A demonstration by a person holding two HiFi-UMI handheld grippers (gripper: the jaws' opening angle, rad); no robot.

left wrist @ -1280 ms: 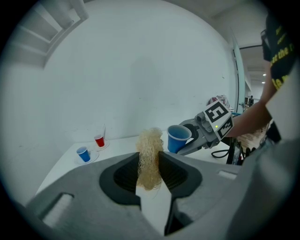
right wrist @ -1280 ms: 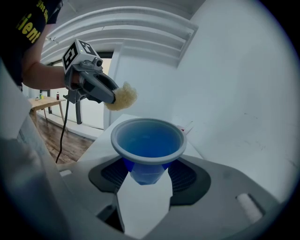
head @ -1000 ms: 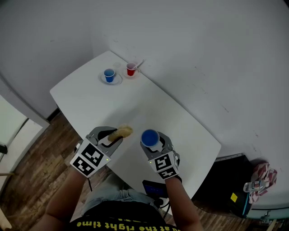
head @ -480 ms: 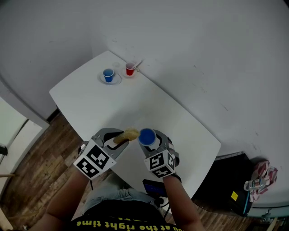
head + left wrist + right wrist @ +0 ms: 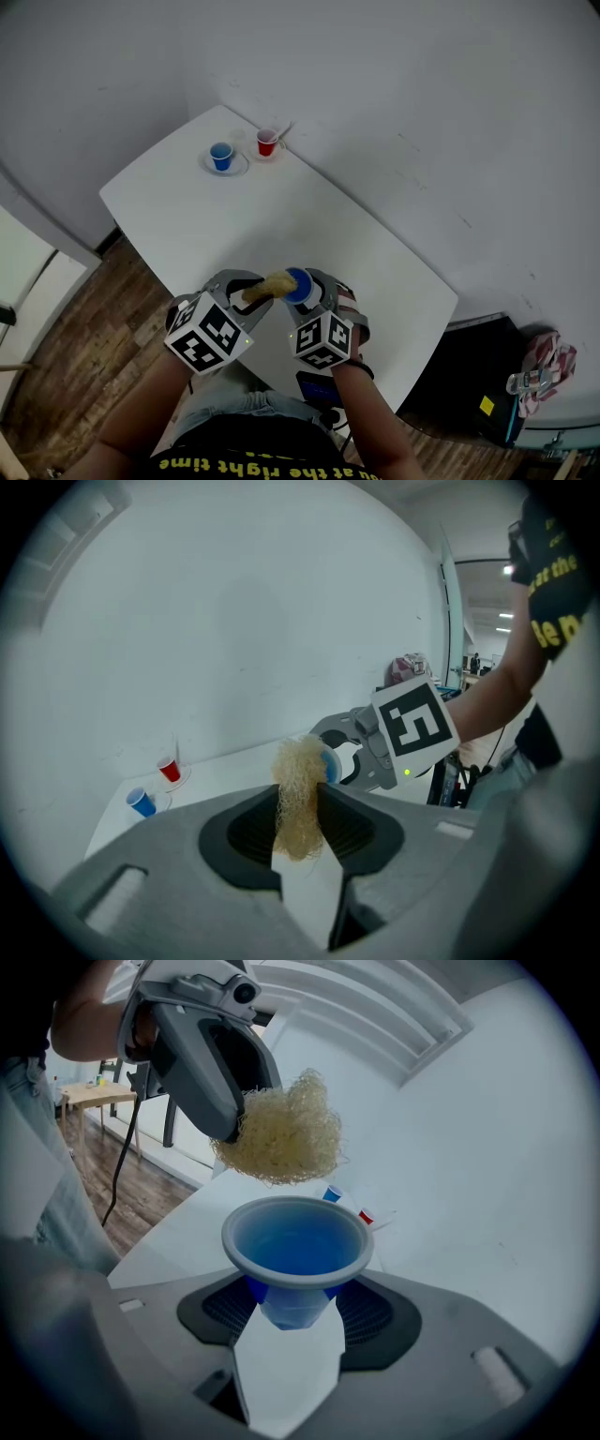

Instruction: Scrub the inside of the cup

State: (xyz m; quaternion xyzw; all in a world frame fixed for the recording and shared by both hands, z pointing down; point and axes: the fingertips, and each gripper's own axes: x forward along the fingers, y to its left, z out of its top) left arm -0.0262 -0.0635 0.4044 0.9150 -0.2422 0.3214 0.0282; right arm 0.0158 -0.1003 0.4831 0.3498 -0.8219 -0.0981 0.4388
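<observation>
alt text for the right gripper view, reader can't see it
The right claw grips a blue cup, its open mouth toward the camera. The left claw holds a tan scrubber near the rim, not inside. A small blue cup and red cup stand behind on the white table.

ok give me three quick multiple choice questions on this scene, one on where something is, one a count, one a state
1. Where is the scrubber relative to the held blue cup?
A. deep inside it
B. underneath it
C. at its rim, not yet inside

2. How many small cups stand at the table's far end?
A. one
B. two
C. four

3. The right hand-held gripper is:
A. shut on the blue cup
B. open and empty
C. shut on the scrubber

Answers:
C, the right gripper view shows the scrubber just over the rim.
B, there is a blue one and a red one.
A, its jaws clamp the cup's base.
</observation>
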